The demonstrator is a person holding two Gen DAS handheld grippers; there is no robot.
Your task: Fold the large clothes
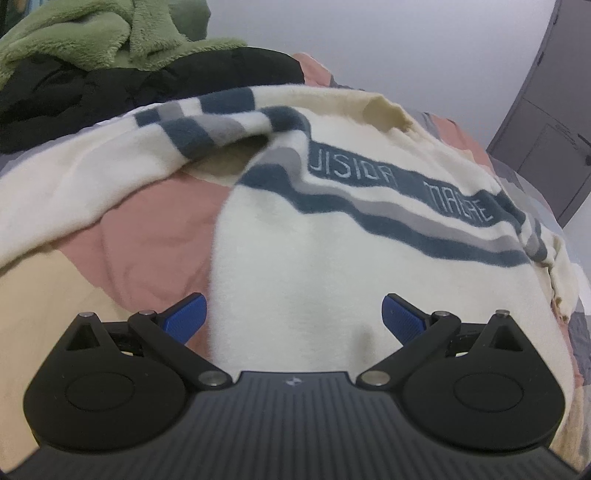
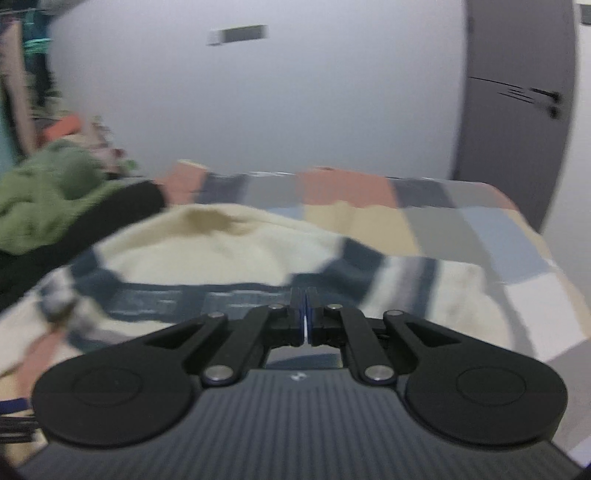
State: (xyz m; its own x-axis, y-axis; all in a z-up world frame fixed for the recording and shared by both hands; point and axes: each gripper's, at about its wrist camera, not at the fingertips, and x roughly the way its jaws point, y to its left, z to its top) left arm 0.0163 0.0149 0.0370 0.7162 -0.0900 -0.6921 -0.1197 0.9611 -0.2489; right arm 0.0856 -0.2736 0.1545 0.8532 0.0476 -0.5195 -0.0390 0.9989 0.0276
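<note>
Cream fleece, banded in navy and grey with stitched lettering: the sweater (image 1: pixel 332 236) lies spread on the bed (image 1: pixel 147 221), over a patchwork cover of pink, tan and grey. In the left wrist view its body fills the field from 6 o'clock up to 12 o'clock; one sleeve (image 1: pixel 110 173) runs off toward 9 o'clock. A green fleece (image 1: pixel 92 33) and a black garment (image 1: pixel 110 88) are heaped at 10 to 11 o'clock, beyond the sweater.

My left tongs (image 1: pixel 293 314) are spread wide, over the lower body panel, gripping nothing. My right tongs (image 2: pixel 306 317) are pressed together; a thin pale sliver shows between the pads, but the view is motion-blurred and I cannot tell whether cloth is pinched there. The striped chest band lies directly ahead of them at 12 o'clock.

Judgement: the step in hand is the first fold, with the garment laid out and not yet folded. The next move calls for the left tongs to descend and close on the hem or side edge near 6 o'clock, taking both layers, then carrying that edge toward the chest band while the opposite side is kept flat. The fleece is thick and soft, so a shallow bite is likely to slip
</note>
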